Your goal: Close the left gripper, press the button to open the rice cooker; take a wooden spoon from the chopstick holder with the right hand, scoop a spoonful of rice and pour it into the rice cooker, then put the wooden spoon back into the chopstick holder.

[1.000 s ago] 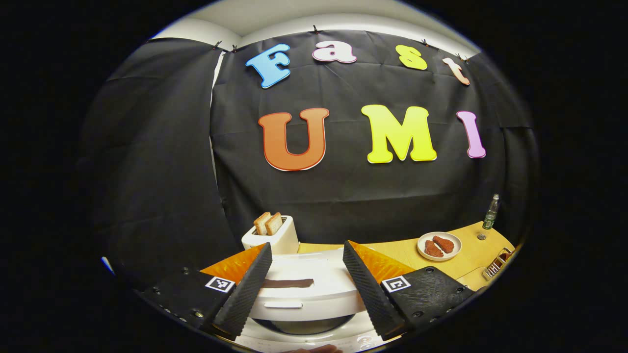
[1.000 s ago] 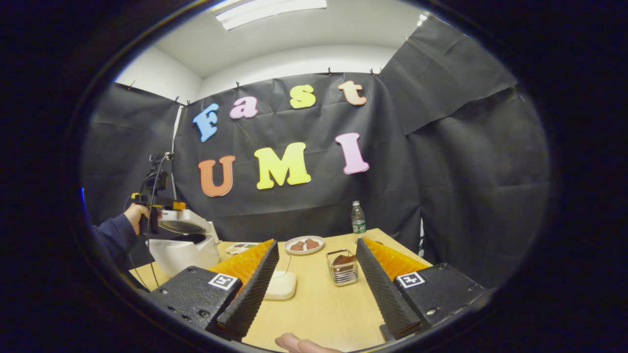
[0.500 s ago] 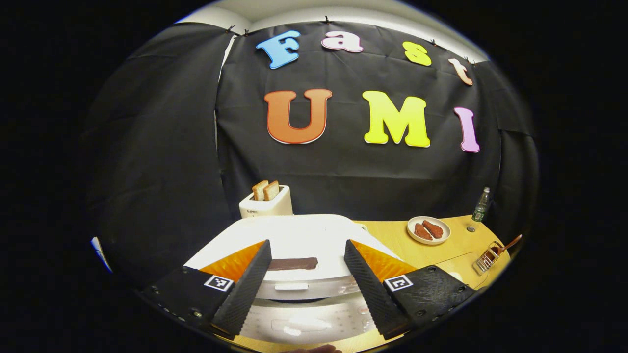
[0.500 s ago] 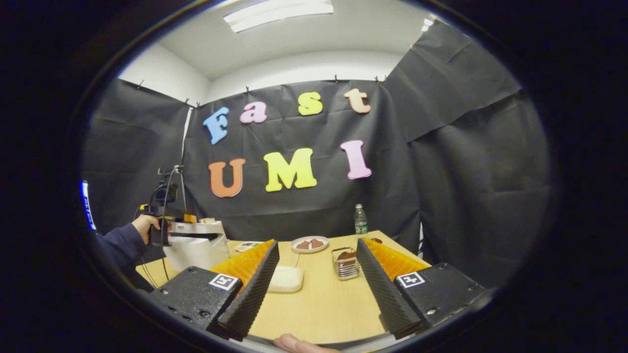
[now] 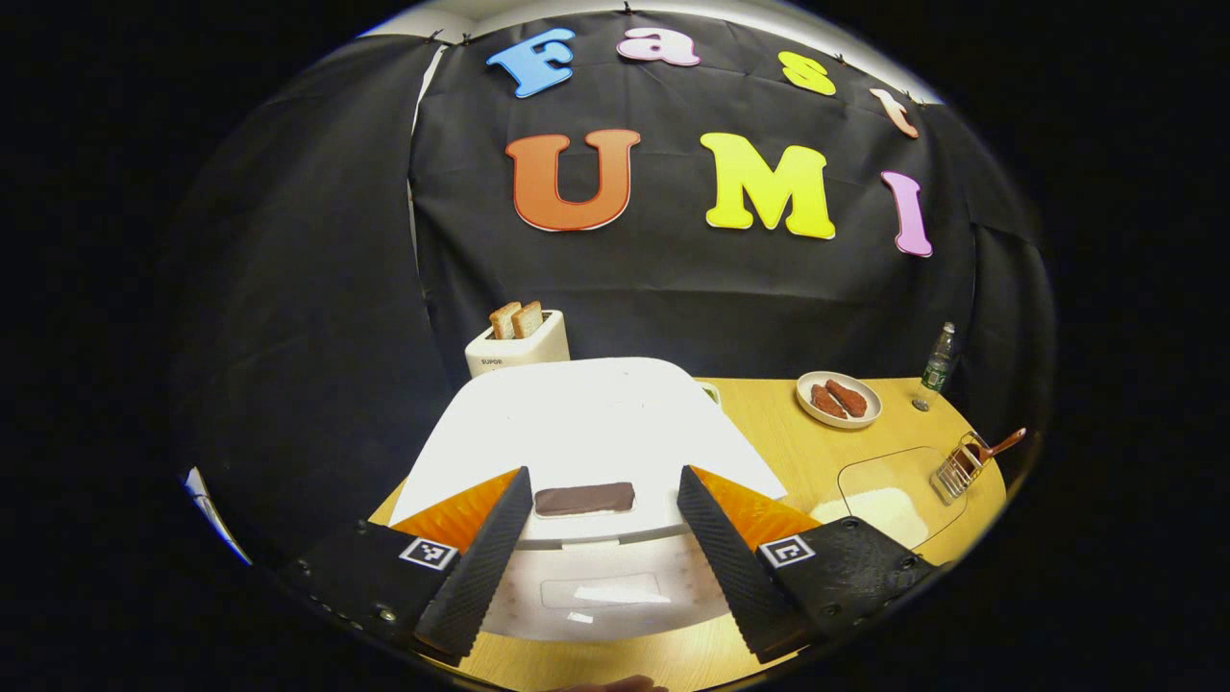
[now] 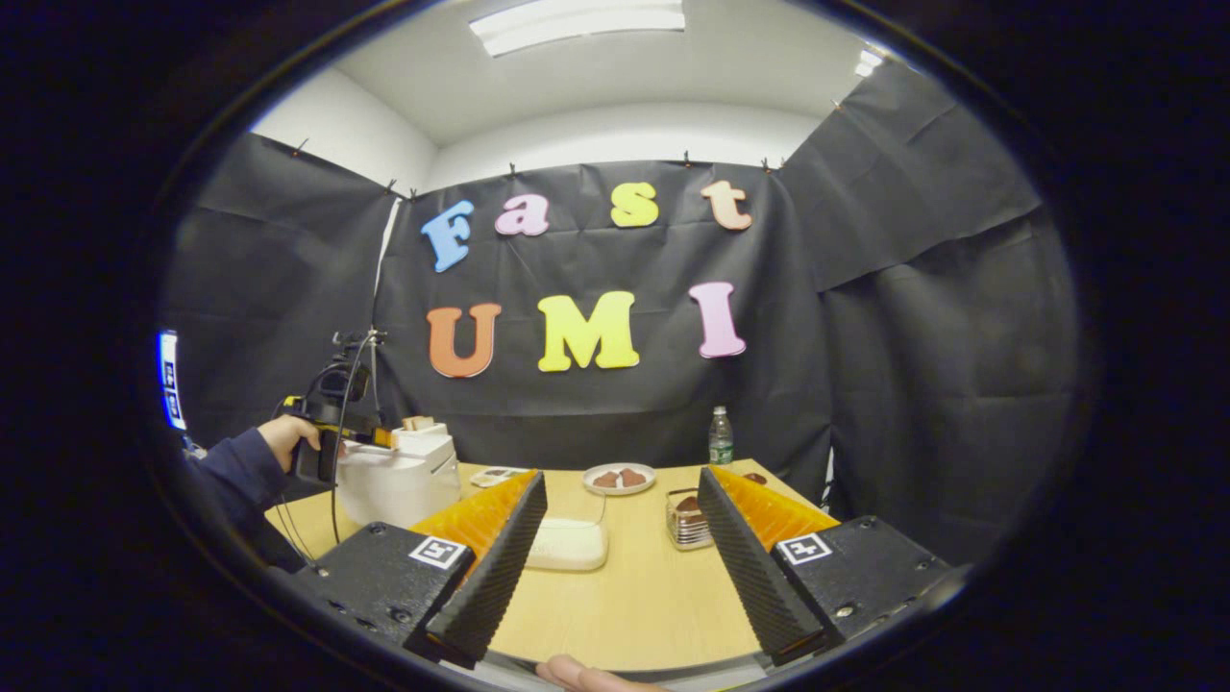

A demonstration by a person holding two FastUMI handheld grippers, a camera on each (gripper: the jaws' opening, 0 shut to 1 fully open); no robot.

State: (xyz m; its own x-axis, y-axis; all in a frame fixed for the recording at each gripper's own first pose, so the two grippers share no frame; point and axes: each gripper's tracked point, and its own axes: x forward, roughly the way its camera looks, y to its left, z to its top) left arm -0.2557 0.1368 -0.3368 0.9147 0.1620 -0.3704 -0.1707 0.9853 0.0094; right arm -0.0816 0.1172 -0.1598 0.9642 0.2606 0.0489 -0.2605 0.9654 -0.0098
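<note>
The white rice cooker (image 5: 586, 432) stands with its lid down, a dark strip (image 5: 584, 498) near the lid's front edge. My left gripper (image 5: 603, 475) is open, its fingers spread over the cooker's front, the dark strip between them. In the right gripper view a hand holds that gripper (image 6: 327, 432) at the cooker (image 6: 399, 476). The wire chopstick holder (image 5: 956, 471) holds the wooden spoon (image 5: 1004, 444). A clear dish of rice (image 5: 889, 495) lies beside it. My right gripper (image 6: 622, 476) is open above the table, with the holder (image 6: 684, 519) and the rice dish (image 6: 569, 543) ahead.
A toaster (image 5: 514, 346) with bread stands behind the cooker. A plate of brown food (image 5: 838, 399) and a bottle (image 5: 937, 365) sit at the back of the wooden table (image 6: 634, 596). A sleeve (image 6: 226, 471) reaches in at the left.
The cooker's lid has swung down from open to shut, with the left gripper following it. The right gripper has drawn back a little and stays open.
</note>
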